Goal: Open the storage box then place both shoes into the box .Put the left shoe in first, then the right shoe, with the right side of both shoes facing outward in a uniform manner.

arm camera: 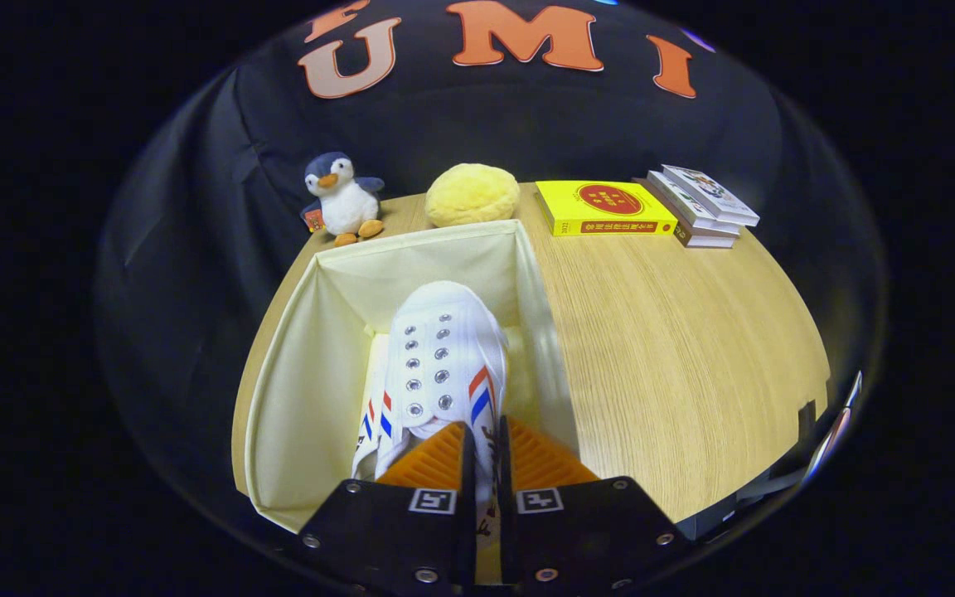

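An open cream fabric storage box (312, 332) stands on the wooden table, straight ahead of me. A white canvas shoe (444, 356) with red and blue side stripes and metal eyelets hangs over the box, toe pointing away. My gripper (486, 448) is shut on the thin rim at its heel, both fingers pressing on it. Under it to the left, another white shoe (371, 414) with the same stripes lies inside the box, mostly hidden by the held shoe.
At the table's far edge sit a penguin plush (341, 199), a yellow round plush (472, 195), a yellow book (606, 207) and a stack of thin books (701, 207). Bare wooden table (676, 348) spreads to the right of the box.
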